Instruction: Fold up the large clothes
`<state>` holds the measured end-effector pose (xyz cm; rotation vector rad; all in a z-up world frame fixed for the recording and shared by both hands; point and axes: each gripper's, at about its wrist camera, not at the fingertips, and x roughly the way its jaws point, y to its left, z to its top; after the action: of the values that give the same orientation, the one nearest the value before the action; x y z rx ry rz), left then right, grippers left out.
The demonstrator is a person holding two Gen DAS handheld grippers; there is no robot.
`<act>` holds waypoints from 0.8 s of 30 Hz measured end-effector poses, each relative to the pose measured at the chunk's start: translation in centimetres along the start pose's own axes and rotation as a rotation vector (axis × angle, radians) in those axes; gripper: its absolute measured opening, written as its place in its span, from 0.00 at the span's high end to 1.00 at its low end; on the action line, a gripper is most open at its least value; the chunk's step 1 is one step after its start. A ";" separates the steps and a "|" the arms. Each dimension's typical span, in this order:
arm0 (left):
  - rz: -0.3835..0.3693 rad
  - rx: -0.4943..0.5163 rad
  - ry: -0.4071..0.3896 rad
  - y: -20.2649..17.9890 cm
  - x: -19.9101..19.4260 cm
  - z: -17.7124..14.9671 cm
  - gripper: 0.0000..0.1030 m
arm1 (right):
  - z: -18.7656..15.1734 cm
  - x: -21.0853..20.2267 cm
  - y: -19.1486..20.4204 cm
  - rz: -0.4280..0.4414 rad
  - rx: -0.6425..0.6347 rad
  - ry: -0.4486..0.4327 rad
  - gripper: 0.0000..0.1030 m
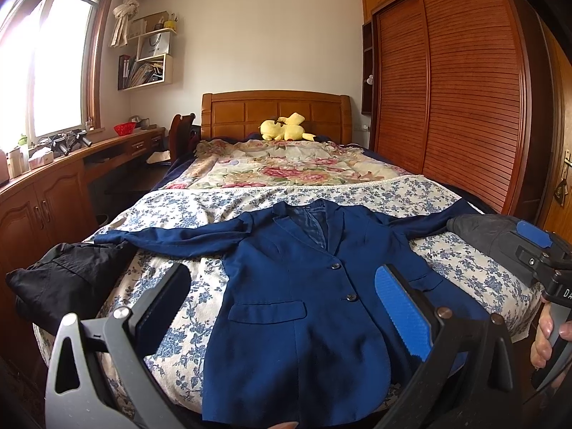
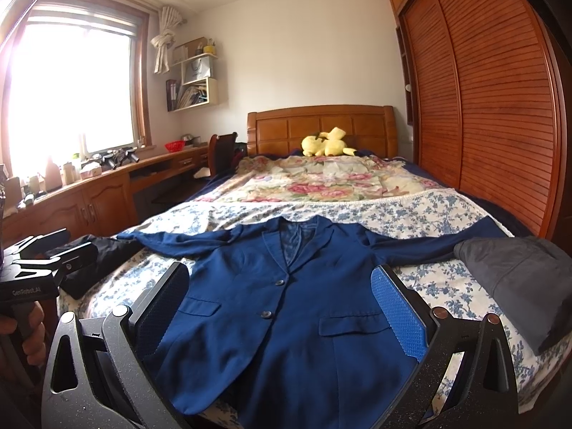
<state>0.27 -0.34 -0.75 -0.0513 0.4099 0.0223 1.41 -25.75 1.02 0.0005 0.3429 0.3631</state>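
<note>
A blue blazer [image 1: 286, 307] lies face up and unfolded on the near end of the bed [image 1: 447, 193], collar toward the headboard [image 1: 275, 114], hem hanging over the near edge. Both front buttons are fastened. Its sleeves spread out to either side across the blue-flowered sheet [image 1: 171, 321]. The left sleeve [image 1: 171, 237] ends close to a black garment [image 1: 60, 275] bunched at the bed's left edge; the right sleeve [image 2: 429, 243] runs up to a grey garment [image 2: 518, 279] lying at the right edge.

The left hand-held gripper [image 1: 282, 304] hovers over the blazer's lower front, released, its fingers set wide apart with nothing between them. Its blue-padded finger [image 1: 404, 318] stands over the blazer's right front panel, the dark one [image 1: 164, 304] over the sheet just beside the blazer.

The right hand-held gripper [image 2: 279, 307] is likewise released and empty, both fingers spread over the blazer's front near the pocket flaps. Each wrist view catches the other tool at its edge, a hand [image 1: 547, 329] wrapped around the handle.

Farther up the bed lies a rose-patterned quilt [image 1: 286, 164], with a yellow plush toy [image 1: 286, 128] against the headboard. A slatted wardrobe [image 1: 447, 82] fills the right wall. A wooden bench [image 1: 82, 153] runs under the window [image 1: 46, 64] on the left.
</note>
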 end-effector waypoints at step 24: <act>0.058 -0.041 0.166 4.9 10.2 -4.3 0.00 | -1.9 12.8 0.6 0.111 -0.054 0.089 0.00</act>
<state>7.71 4.47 -8.95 -0.0822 0.5765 0.0837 11.82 -20.86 -4.98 -0.0500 0.4219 0.4831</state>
